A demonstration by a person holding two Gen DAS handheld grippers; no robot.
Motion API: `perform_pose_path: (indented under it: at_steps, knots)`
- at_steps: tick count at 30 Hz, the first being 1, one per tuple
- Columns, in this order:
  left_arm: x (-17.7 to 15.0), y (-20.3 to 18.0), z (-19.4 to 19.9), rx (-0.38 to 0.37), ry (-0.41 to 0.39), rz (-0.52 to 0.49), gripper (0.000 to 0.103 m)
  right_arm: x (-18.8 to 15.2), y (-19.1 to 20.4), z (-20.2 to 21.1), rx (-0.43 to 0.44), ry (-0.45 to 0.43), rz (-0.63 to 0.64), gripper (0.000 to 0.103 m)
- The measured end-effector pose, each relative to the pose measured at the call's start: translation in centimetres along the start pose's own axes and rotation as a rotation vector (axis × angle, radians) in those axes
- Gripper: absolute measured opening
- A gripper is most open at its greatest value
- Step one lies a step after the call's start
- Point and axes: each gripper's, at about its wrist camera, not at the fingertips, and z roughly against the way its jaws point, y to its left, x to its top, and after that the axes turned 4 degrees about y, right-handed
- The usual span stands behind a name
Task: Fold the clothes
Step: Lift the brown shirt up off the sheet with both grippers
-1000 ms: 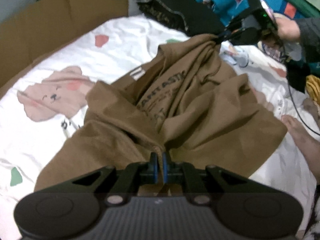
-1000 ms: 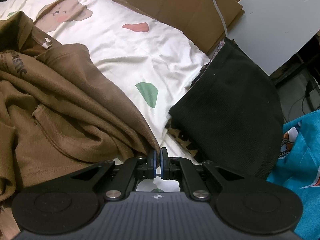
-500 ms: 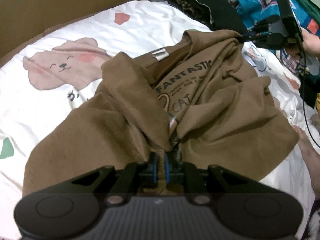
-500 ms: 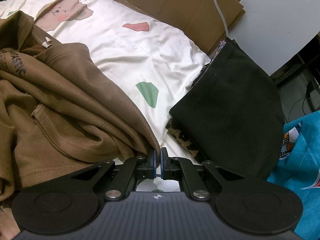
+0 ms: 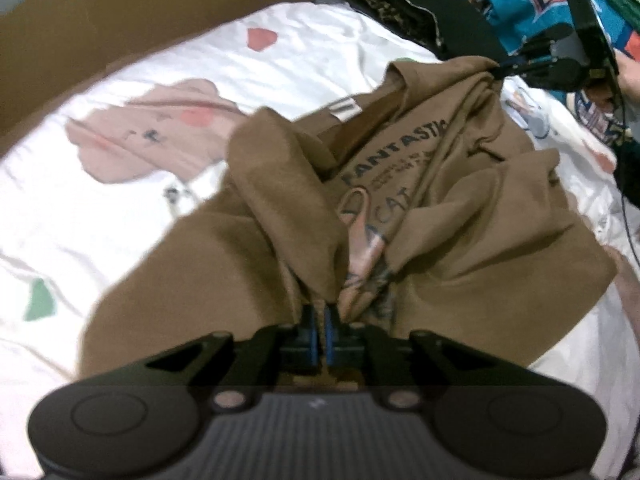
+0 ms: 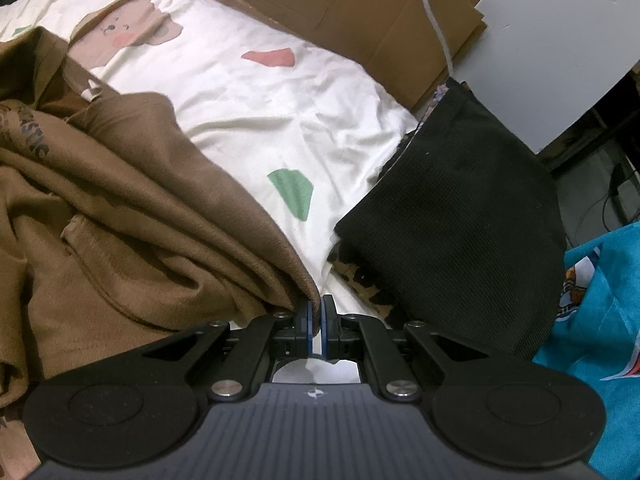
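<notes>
A brown T-shirt is seen bunched on a bear-print sheet, one fold pinched in the left gripper, another edge clamped in the right gripper.

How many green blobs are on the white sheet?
2. One green blob lies between the brown shirt and the black clothes; another is left of the shirt. More may hide underneath.
</notes>
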Motion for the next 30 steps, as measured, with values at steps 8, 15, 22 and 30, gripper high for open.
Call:
perform_pose_path:
  at_steps: [8,15,22,30]
  knots:
    - [0.4,3.3,4.9,0.207,-0.014,-0.001,0.004,1.4,-1.2,1.7,-0.032,-0.070,-0.037,0.002]
    - [0.8,7.0,10.7,0.422,-0.038,0.001,0.003,4.1,-2.3,4.0,-0.066,-0.155,-0.069,0.002]
    - [1.1,8.8,16.1,0.576,-0.100,0.018,0.003,7.5,-2.5,7.6,-0.103,-0.261,-0.082,0.001]
    - [1.5,8.3,23.0,0.690,-0.195,0.004,0.003,10.3,-3.3,13.7,-0.132,-0.370,-0.106,0.001]
